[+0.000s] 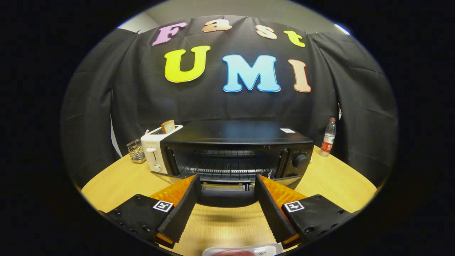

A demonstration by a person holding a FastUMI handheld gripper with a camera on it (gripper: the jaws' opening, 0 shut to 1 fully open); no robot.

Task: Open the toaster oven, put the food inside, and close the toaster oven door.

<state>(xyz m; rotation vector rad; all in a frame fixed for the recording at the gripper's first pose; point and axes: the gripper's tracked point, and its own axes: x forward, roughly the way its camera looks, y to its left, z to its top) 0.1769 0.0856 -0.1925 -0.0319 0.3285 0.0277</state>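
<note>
Toaster oven (234,149) at desk (334,185) centre, door (224,193) down, rack bare. My hand-held gripper (225,186) open, empty, fingers either side of door. Food (236,252) on near plate (265,250): judge it light, soft; pinch sides gently.

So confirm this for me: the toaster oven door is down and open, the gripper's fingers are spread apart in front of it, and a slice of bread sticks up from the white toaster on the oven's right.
One thing is wrong. In the gripper view the white toaster with the bread slice stands on the toaster oven's left, not its right. The rest holds: the door is down and open, and the gripper is open before it.
</note>
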